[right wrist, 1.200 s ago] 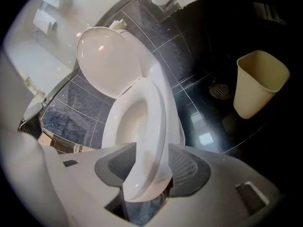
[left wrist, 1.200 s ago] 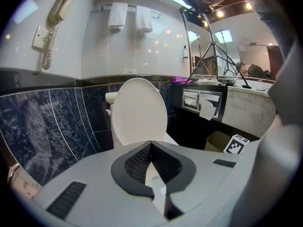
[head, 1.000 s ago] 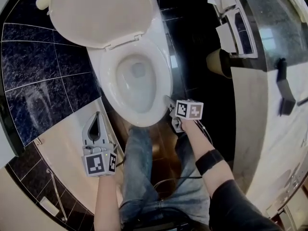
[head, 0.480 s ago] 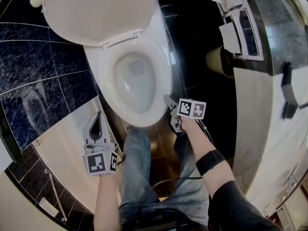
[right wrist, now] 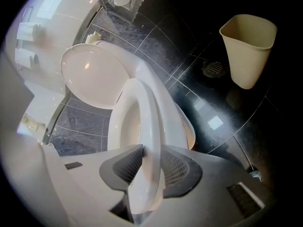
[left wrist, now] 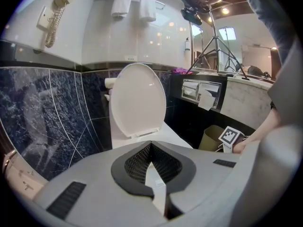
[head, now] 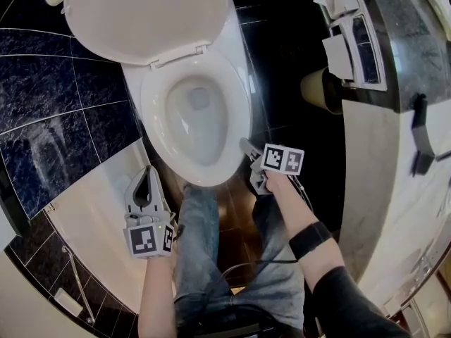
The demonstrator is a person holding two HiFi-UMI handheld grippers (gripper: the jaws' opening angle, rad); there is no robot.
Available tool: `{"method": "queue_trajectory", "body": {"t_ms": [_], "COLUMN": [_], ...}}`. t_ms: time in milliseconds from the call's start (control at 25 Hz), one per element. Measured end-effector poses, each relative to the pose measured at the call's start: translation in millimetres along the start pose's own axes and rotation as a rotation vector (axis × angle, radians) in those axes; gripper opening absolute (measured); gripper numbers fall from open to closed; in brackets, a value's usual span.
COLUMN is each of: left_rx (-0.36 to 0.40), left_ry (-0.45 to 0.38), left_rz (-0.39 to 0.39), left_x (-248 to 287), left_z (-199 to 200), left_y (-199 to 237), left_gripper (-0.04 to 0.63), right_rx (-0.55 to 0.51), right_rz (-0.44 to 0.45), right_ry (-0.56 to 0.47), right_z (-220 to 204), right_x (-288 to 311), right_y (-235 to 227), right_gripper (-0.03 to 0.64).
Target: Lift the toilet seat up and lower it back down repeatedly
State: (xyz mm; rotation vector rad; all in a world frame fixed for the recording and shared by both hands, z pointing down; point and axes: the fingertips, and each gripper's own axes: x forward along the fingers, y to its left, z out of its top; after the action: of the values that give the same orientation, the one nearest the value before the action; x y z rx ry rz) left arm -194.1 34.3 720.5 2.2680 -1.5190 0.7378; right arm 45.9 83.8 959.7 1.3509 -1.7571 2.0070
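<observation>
Dark glossy tiles cover the floor (right wrist: 189, 93), and dark marbled tiles run up the lower wall (left wrist: 47, 112) with pale panels above. Along the right runs a pale stone surface (left wrist: 246, 103) with a paper holder (left wrist: 201, 90) set in its dark front. In the middle sits the white toilet (head: 197, 118), its lid (head: 141, 13) upright against the back. The toilet seat (right wrist: 147, 126) lies down flat on the bowl. The person's legs (head: 204, 245) in jeans stand right at the front of the bowl.

Off to the right, well apart from the toilet, a beige bin (right wrist: 248, 48) stands on the floor, a round drain (right wrist: 213, 69) just beside it.

Now the right hand-held gripper (right wrist: 151, 160): it's at the seat's front right edge, both pads clamped on the rim. The left hand-held gripper (left wrist: 151, 148) hangs back to the left of the bowl, jaws closed tip to tip on nothing. Up on the wall there are two folded towels (left wrist: 124, 4) and a corded phone (left wrist: 57, 13).
</observation>
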Motion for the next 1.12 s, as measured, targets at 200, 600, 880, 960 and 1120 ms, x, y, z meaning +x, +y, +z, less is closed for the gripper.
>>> {"method": "queue_trajectory", "body": {"t_ms": [200, 600, 880, 960, 1120], "left_rx": [0.003, 0.012, -0.088, -0.131, -0.191], "left_ry": [0.014, 0.110, 0.328, 0.323, 0.220], "left_rz": [-0.018, -0.084, -0.135, -0.143, -0.140], "left_x": [-5.8, -51.0, -84.9, -74.9, -40.4], "left_z": [-2.2, -20.4, -98.9, -94.6, -46.9], "left_y": [-7.6, -33.1, -64.9, -72.7, -74.4], "left_gripper": [0.000, 0.000, 0.000, 0.000, 0.000], "right_rx": [-0.004, 0.023, 0.007, 0.016, -0.004], "right_rz": [0.016, 0.087, 0.169, 0.196, 0.191], "right_ry": [0.015, -0.005, -0.043, -0.062, -0.062], "right_z": [2.1, 19.2, 58.2, 70.6, 85.2], "right_x": [-12.7, -56.0, -92.6, -99.8, -105.8], "right_y": [12.6, 62.7, 126.2, 143.6, 163.3], "right_gripper": [0.126, 0.121, 0.132, 0.146, 0.149]}}
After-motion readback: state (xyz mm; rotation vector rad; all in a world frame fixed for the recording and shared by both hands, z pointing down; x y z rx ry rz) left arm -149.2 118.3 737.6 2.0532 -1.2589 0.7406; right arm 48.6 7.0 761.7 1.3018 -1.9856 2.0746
